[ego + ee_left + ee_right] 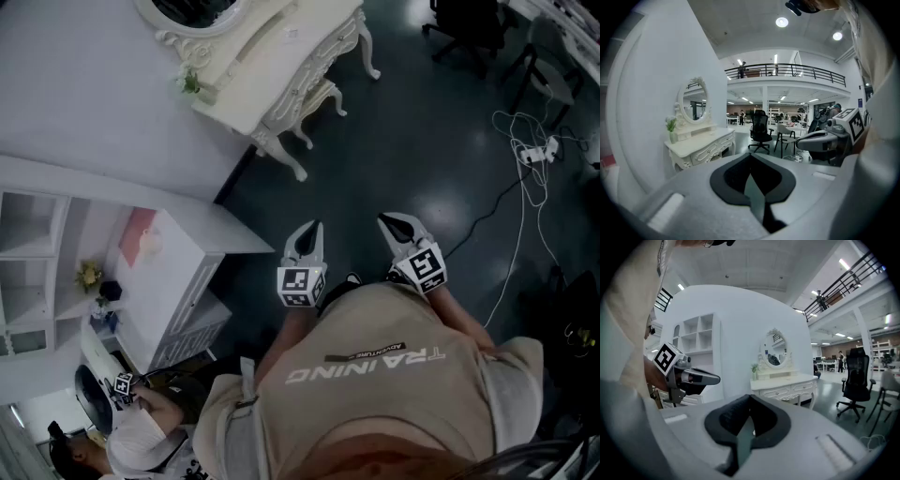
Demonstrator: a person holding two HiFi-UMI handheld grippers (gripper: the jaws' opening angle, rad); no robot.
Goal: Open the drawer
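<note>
My left gripper (309, 230) has its jaws pressed together on nothing. My right gripper (398, 223) is the same. I count two grippers and one dressing table (272, 66). Its closed drawers (780, 392) sit well ahead of both grippers, untouched.

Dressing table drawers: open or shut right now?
Shut. In the right gripper view the drawer fronts sit flush in the face of the dressing table, none pulled out.

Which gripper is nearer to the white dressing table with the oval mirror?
Left. The left gripper is below the dressing table in the head view, apart from it; the right gripper is farther right.
</note>
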